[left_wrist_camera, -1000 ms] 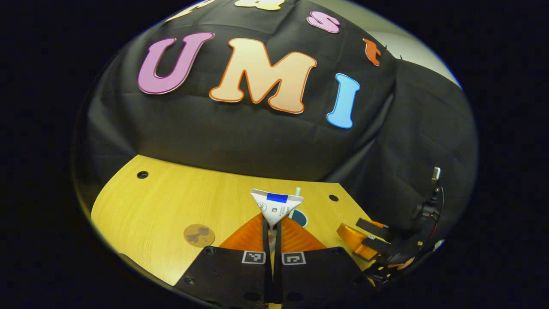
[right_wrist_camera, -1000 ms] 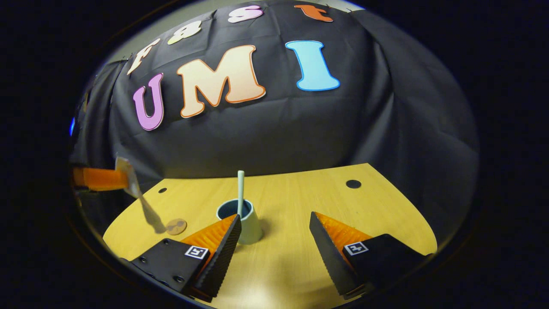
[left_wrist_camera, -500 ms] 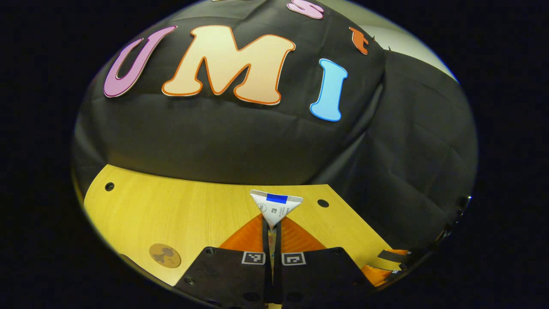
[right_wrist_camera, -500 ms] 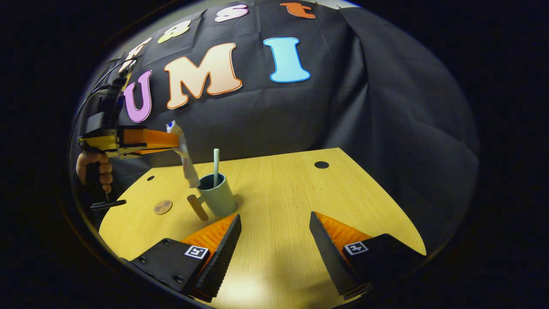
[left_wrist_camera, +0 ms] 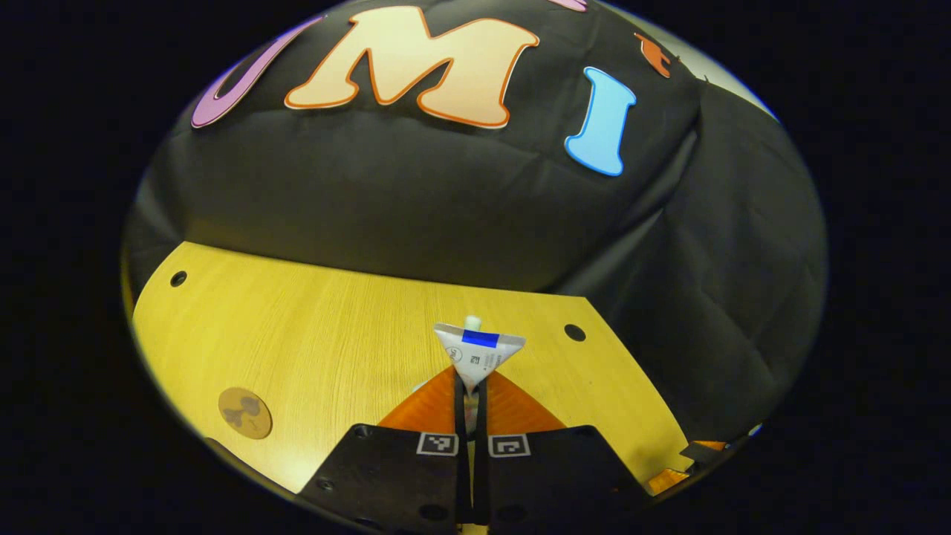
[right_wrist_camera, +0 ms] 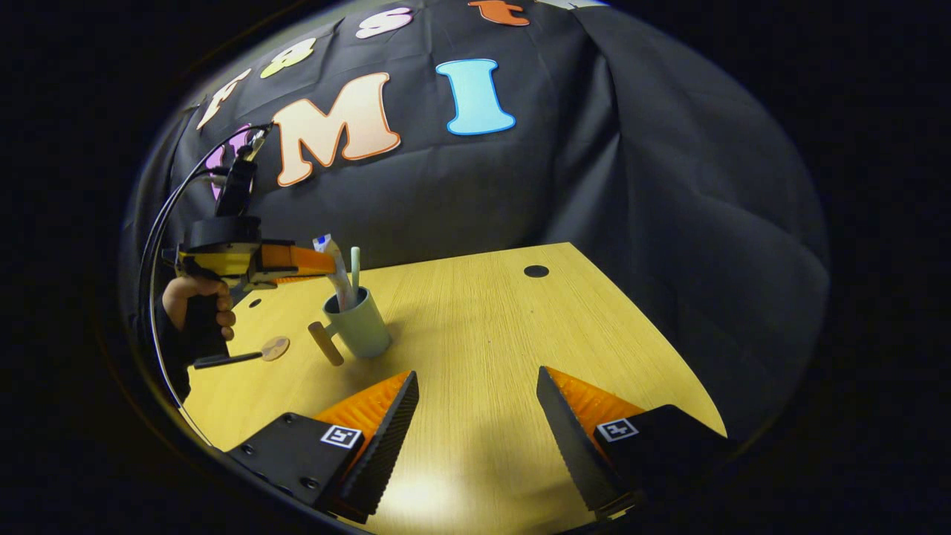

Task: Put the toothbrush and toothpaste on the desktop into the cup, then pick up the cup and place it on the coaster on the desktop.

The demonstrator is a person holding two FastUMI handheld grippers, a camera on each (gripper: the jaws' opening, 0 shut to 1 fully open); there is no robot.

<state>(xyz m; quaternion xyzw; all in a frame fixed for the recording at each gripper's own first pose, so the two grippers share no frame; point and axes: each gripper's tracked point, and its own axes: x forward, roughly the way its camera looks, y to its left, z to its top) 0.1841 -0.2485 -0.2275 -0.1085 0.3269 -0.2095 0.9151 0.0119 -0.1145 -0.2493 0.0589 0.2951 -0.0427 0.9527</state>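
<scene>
My left gripper [left_wrist_camera: 469, 388] is shut on the white toothpaste tube [left_wrist_camera: 479, 349], whose crimped end with a blue stripe points up. In the right gripper view the left gripper [right_wrist_camera: 325, 261] holds the toothpaste tube [right_wrist_camera: 339, 276] upright, its lower end inside the pale green cup [right_wrist_camera: 362, 331]. The pale toothbrush [right_wrist_camera: 354, 266] stands in that cup, and its tip [left_wrist_camera: 472, 322] peeks over the tube. The cup has a wooden handle [right_wrist_camera: 325, 343]. A round brown coaster [right_wrist_camera: 275, 348] lies left of the cup, also seen at the table's front left [left_wrist_camera: 245, 412]. My right gripper [right_wrist_camera: 475, 416] is open, well short of the cup.
The wooden table [right_wrist_camera: 483, 327] has dark round holes near its back corners [right_wrist_camera: 536, 271]. A hand [right_wrist_camera: 197, 297] grips the left gripper's handle, with cables rising above it. Black cloth walls close the back and right side.
The left gripper has carried the toothpaste over the cup and lowered its end inside. The right gripper has drawn back, so the cup sits farther off and more to the left.
</scene>
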